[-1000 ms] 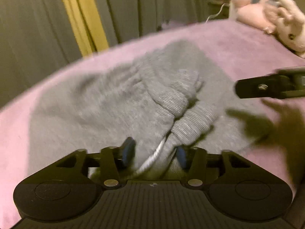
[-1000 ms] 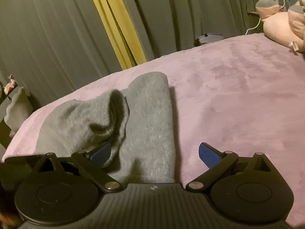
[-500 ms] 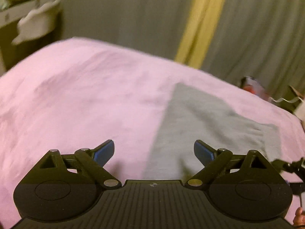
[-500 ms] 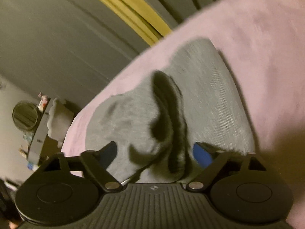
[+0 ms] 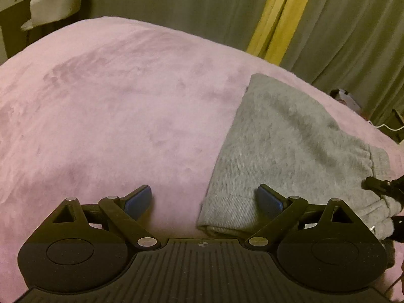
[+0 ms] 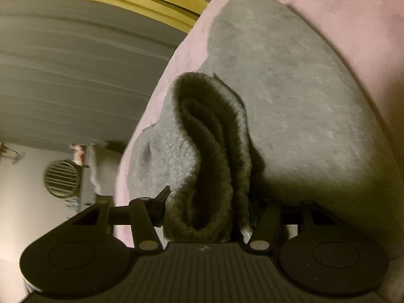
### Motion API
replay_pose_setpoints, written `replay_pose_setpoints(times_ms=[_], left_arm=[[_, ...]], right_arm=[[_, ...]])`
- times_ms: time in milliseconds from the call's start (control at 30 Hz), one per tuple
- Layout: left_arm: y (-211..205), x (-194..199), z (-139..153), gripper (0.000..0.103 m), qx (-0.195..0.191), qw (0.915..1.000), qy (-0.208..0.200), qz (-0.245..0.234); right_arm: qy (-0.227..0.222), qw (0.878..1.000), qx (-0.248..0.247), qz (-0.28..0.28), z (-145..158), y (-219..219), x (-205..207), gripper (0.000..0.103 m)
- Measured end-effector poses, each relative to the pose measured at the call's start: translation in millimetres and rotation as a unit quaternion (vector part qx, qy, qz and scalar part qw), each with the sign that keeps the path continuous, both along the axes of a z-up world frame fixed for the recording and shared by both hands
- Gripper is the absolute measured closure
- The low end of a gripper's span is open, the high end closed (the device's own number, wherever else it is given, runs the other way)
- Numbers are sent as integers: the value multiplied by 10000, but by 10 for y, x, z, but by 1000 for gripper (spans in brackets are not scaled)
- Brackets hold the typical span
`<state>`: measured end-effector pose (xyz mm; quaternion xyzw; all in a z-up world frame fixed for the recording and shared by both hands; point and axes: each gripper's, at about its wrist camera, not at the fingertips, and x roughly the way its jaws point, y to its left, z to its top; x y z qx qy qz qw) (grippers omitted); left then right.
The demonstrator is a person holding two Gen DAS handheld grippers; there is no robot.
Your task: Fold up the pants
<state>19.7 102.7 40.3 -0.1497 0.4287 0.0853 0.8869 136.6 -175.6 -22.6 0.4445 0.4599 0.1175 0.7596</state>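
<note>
Grey knitted sweatpants point(image 5: 285, 136) lie folded into a compact slab on the fuzzy pink blanket point(image 5: 106, 106) covering the bed, over toward the blanket's far edge where the grey-and-yellow curtains point(image 5: 282, 15) hang. The left gripper point(image 5: 204, 200) hovers low with its blue-padded jaws spread wide and nothing between them; one pad sits over bare blanket, the other just above the ribbed cuff point(image 5: 227, 209) at the slab's near corner. Over on the other side, the right gripper point(image 6: 205, 213) is clamped down on a thick roll of ribbed hem point(image 6: 207, 151), layers bunched between its fingers.

This fabric looks soft, limp and light, with plenty of friction, so slipping seems unlikely, but the layers will sag and slide apart if pinched singly. Best hold, I'd say: the stiffer ribbed cuff or waistband, biting through every layer at a corner.
</note>
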Motion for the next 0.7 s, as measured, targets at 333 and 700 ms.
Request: replay_pose_setpoints(times_ms=[333,700], left_arm=[[167,-60,-3,8,-434,9979,64,478],[120,-20,-11,8,-305,9991,149,266]], right_arm=[[-1119,9936,-117,-91,710,41,-113,61],[-1110,9930,-228,-339,801,-64,-59,61]])
